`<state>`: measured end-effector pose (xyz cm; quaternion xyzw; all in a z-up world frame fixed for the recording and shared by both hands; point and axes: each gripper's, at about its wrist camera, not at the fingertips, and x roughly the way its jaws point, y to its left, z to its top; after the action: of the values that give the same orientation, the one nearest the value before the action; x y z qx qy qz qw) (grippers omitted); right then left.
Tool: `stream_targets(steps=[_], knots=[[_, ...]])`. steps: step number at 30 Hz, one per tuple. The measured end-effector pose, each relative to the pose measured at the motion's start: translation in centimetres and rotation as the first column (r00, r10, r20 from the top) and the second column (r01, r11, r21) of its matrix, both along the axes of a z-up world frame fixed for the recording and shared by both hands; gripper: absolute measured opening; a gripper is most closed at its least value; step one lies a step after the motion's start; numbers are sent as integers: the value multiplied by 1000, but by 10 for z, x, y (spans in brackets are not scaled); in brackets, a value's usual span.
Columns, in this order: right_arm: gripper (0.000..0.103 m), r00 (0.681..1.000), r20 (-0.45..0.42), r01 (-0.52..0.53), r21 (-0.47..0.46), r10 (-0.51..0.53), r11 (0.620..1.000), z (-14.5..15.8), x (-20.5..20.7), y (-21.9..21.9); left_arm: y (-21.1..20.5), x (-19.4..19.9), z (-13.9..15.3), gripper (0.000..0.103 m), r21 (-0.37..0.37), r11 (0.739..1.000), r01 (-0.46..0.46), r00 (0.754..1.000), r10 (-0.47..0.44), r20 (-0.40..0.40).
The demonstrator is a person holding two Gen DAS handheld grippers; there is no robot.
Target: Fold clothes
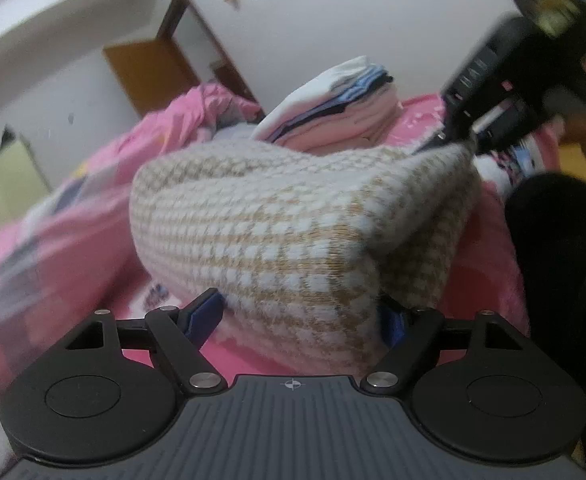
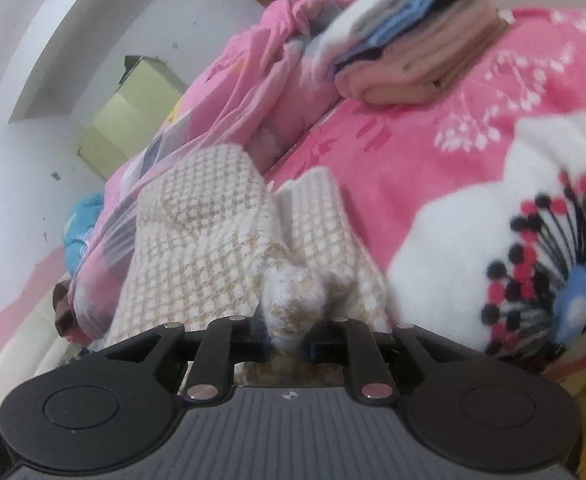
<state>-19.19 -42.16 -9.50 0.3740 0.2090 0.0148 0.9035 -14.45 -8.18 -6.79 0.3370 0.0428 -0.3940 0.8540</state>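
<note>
So this is mid-fold on the knit sweater, the cream and tan checked one. It's bunched up on the bed, on the pink floral blanket, not flat at all yet.

The right gripper is pinched together on a wad of the knit, you can see the fabric bulging out right between its fingers. In the left wrist view that same gripper shows at the upper right, holding one corner of the sweater up so the cloth hangs in a peak from it.

The left gripper has its jaws standing wide apart with the near fold of the sweater sitting between them. The blue pads look just beside the fabric, and I'd say they aren't squeezing it yet. So my read is that the left is lining up for a grab on the opposite edge.

Next move, I think: close the left on that near edge, get a decent bite through the thick knit, then pull the two grips apart so the sweater spreads out on the bed before folding. Chunky knit slips and stretches, so a shallow pinch probably won't hold.

There's already a finished stack of folded clothes further back on the bed, well apart from the sweater, which is presumably where this one ends up.
</note>
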Motion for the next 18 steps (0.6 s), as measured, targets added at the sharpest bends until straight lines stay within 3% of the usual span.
stream_targets(steps=[2, 4, 7, 10, 13, 15, 18], knots=[[36, 1000, -27, 5, -43, -6, 999, 8, -2, 3, 1, -1, -2, 79, 4, 1000, 4, 1000, -4, 13], [43, 999, -23, 32, -84, -34, 996, 19, -13, 0, 2, 0, -1, 79, 3, 1000, 7, 1000, -7, 11], [44, 995, 11, 97, -151, -97, 984, 44, -36, -8, 3, 0, -1, 79, 4, 1000, 15, 1000, -15, 14], [42, 990, 89, 132, -276, -112, 952, 81, -44, 2, 0, -2, -2, 79, 5, 1000, 21, 1000, -21, 22], [38, 993, 115, 39, -434, 12, 900, 107, -27, 39, -2, -2, -3, 79, 9, 1000, 17, 999, -17, 28], [35, 989, 98, -45, -537, 115, 842, 119, -9, 66, -2, -4, -4, 78, 10, 1000, 3, 999, -3, 33], [30, 979, -70, -191, -632, 190, 751, 94, 34, 88, 0, -6, -6, 77, 11, 1000, -25, 999, 24, 42]])
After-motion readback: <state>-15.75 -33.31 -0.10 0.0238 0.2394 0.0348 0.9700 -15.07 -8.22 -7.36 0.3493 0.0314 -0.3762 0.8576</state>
